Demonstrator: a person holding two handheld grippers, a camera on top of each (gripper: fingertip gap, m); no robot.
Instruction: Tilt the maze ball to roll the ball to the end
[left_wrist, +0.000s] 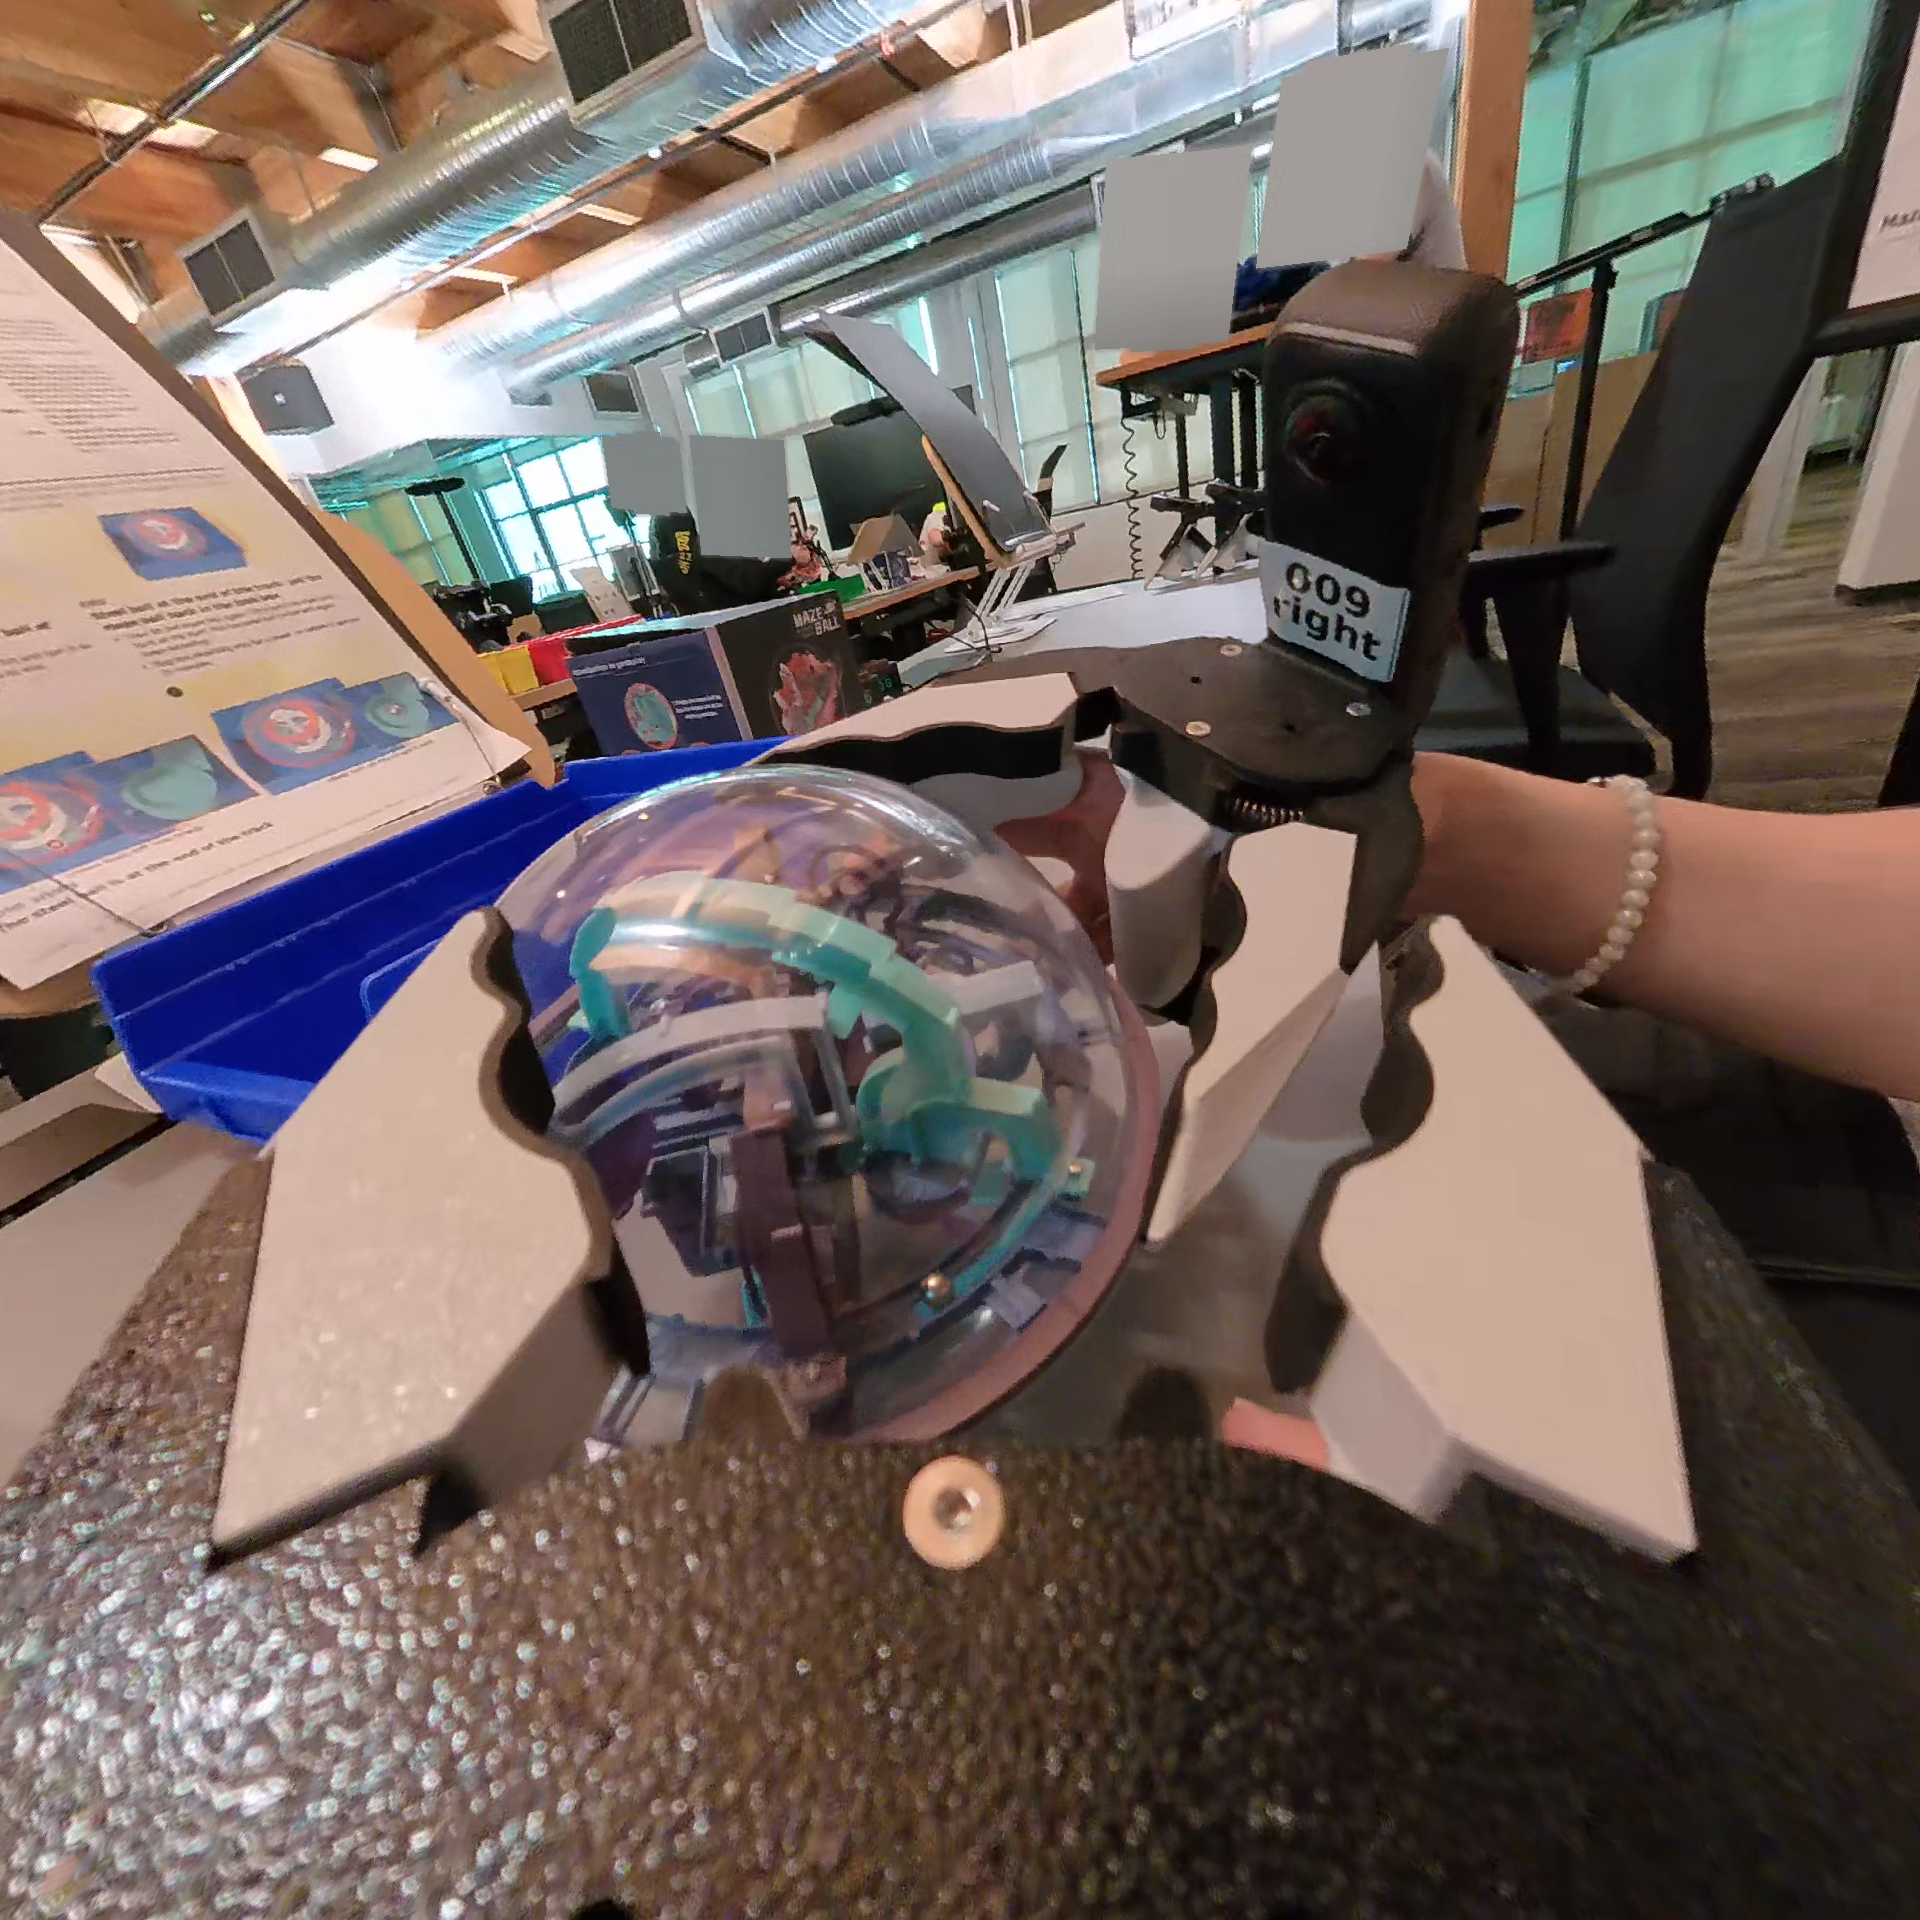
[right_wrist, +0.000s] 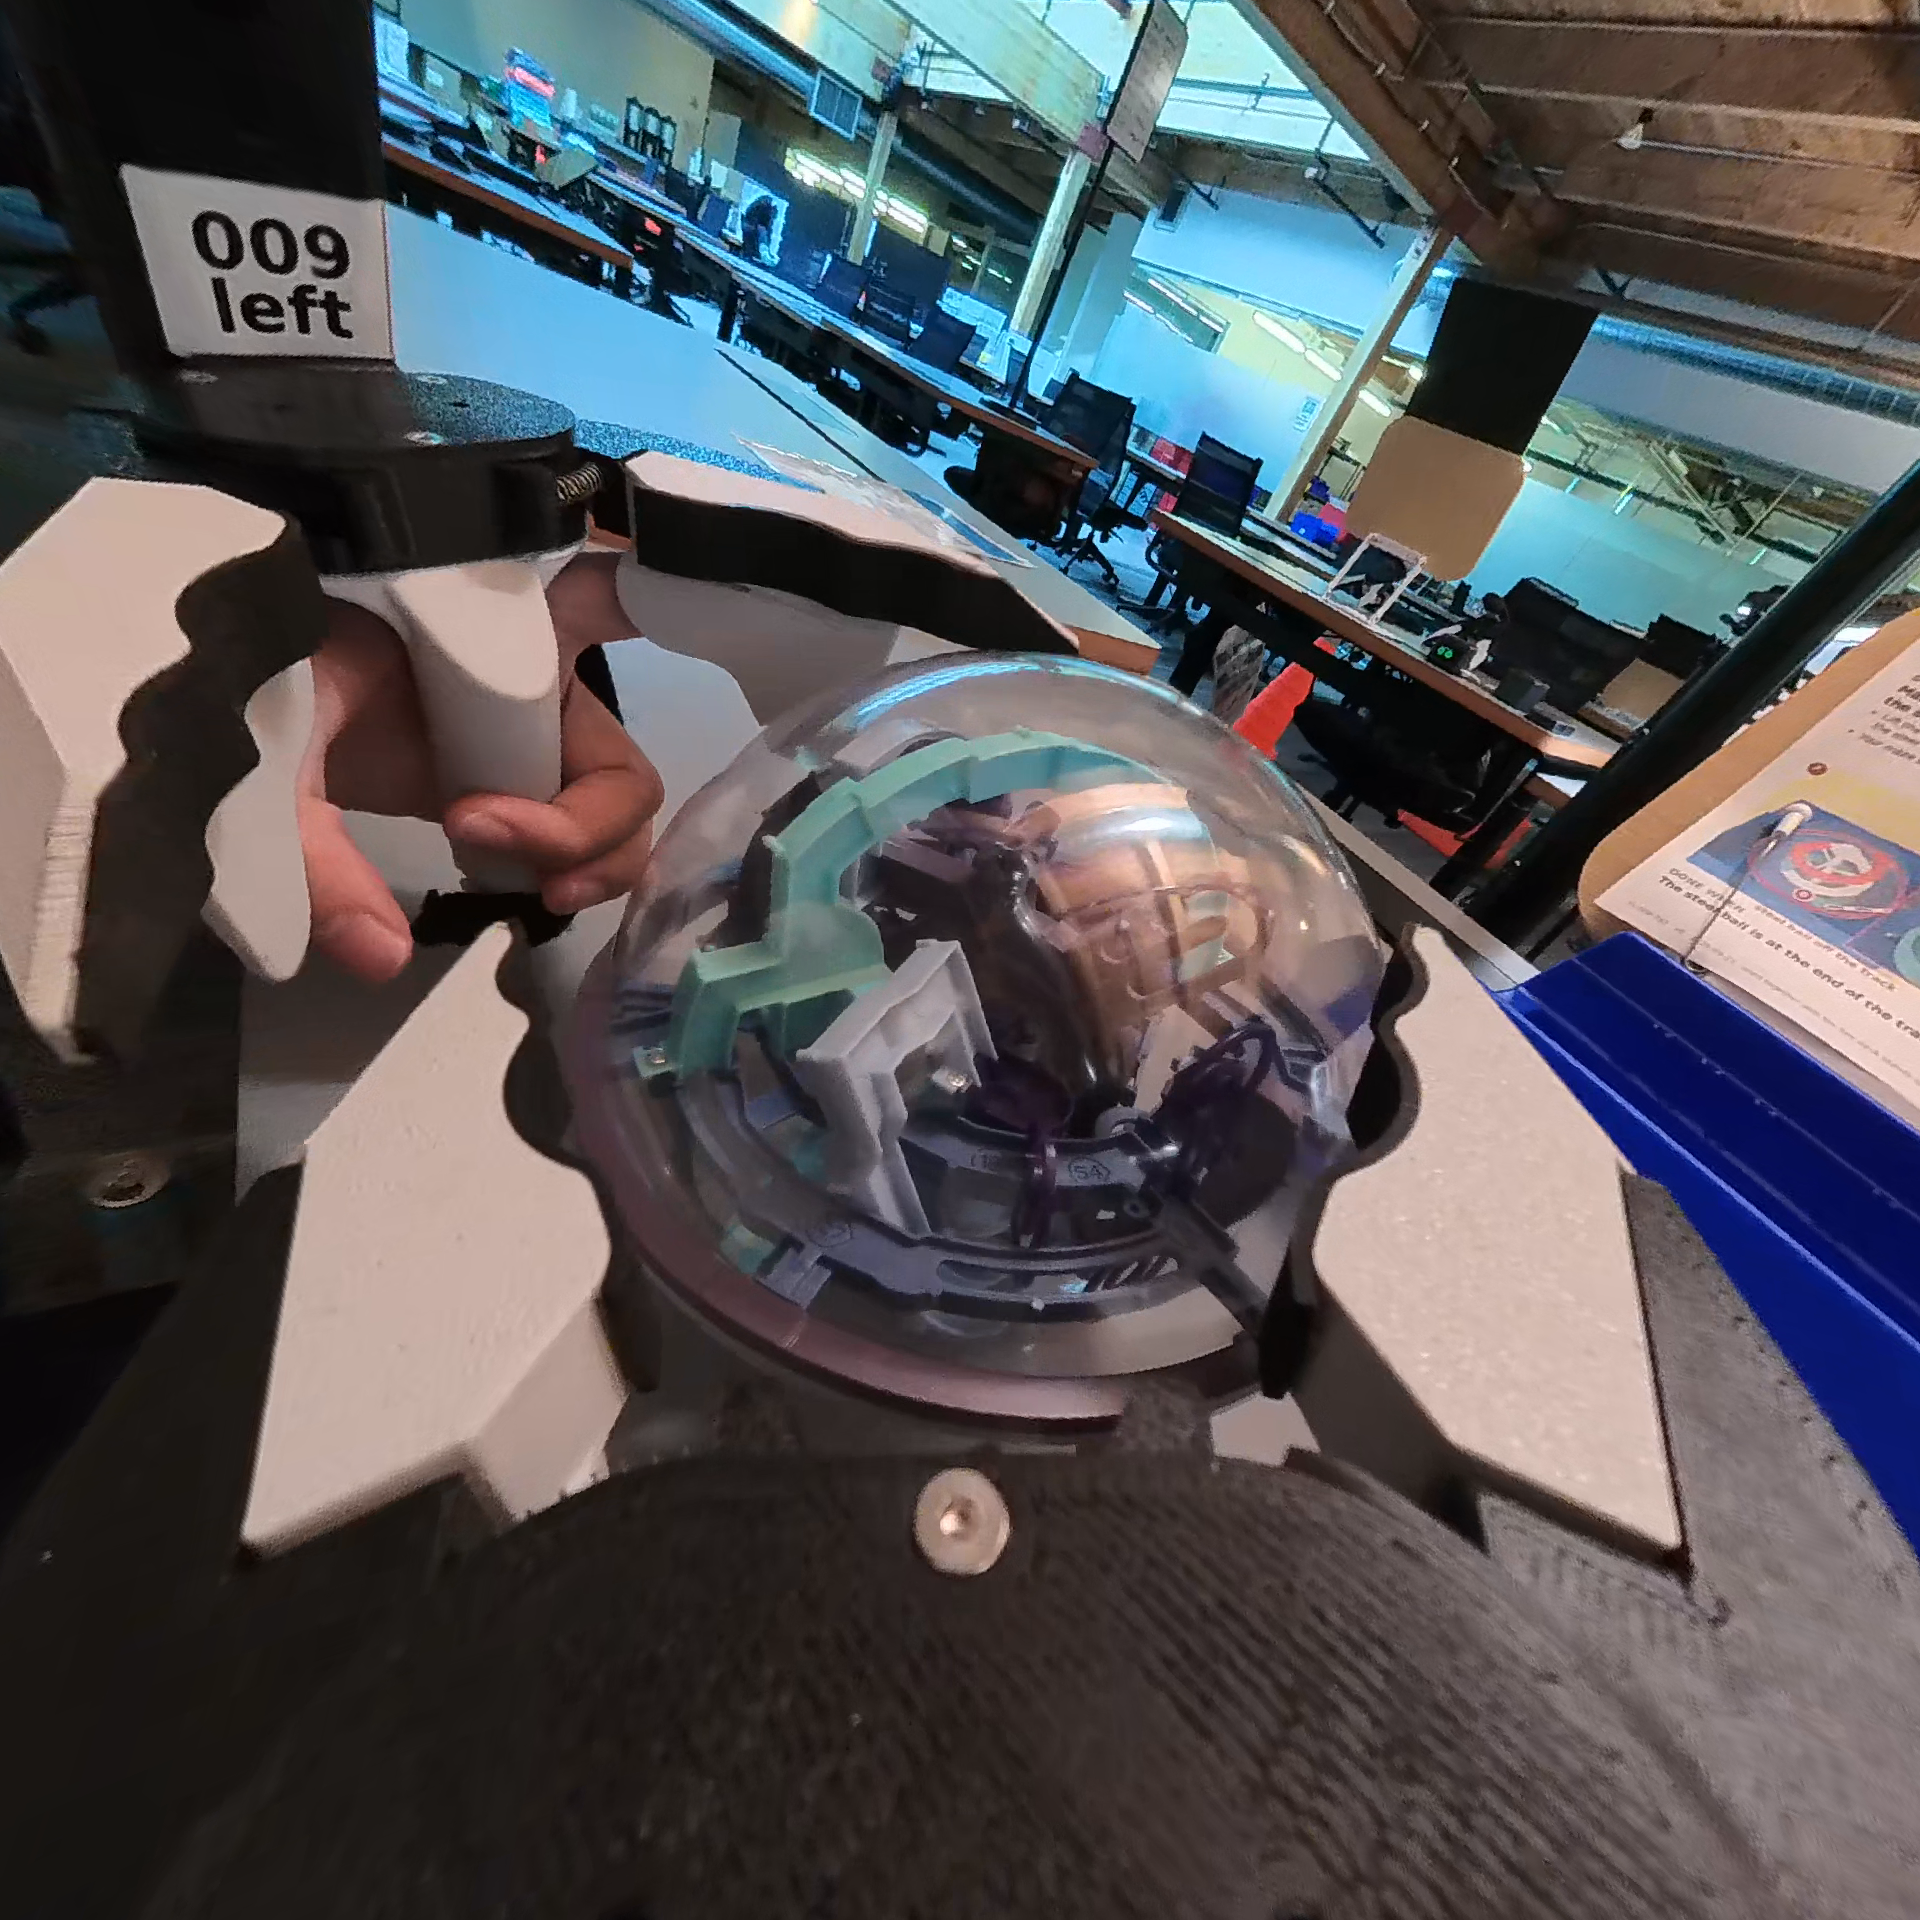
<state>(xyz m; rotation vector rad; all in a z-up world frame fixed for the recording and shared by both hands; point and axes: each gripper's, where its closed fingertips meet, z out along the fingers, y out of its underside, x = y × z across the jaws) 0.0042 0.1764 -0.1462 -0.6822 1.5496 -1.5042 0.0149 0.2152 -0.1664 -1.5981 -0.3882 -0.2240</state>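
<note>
**A:** Black housing of the left tongs (left_wrist: 971, 935) fills the foreground, screw dead centre. The maze ball (left_wrist: 831, 1091) sits right ahead of it, between the fingers.

**B:** Progress?

**A:** Mid-run, my read. A small metal bead (left_wrist: 940, 1286) sits on a low track near the maze ball's bottom rim. Can't tell if that spot is the finish, and nothing marks it as the end. I'd assume more tilting is left to do.

**B:** Is it resting on the tabletop?

**A:** Can't tell, its underside is hidden. The grey tabletop (left_wrist: 1205, 1278) shows just beside the maze ball, and the blue bin (left_wrist: 312, 956) is behind it.

**B:** Left tongs?

**A:** Spread wide, not clamping. One finger (left_wrist: 416, 1195) lies against the bin side of the maze ball. The other finger (left_wrist: 1507, 1247) stands apart from it on the opposite side.

**B:** Right tongs?

**A:** The right tongs (right_wrist: 956, 945) are also spread wide, with the maze ball between the fingers. The bin-side finger (right_wrist: 1486, 1195) is against the shell. The opposite finger (right_wrist: 416, 1195) is just beside it, with a dark band in between, so contact or gap is unclear. Clamped or only cradling: cannot tell.
</note>
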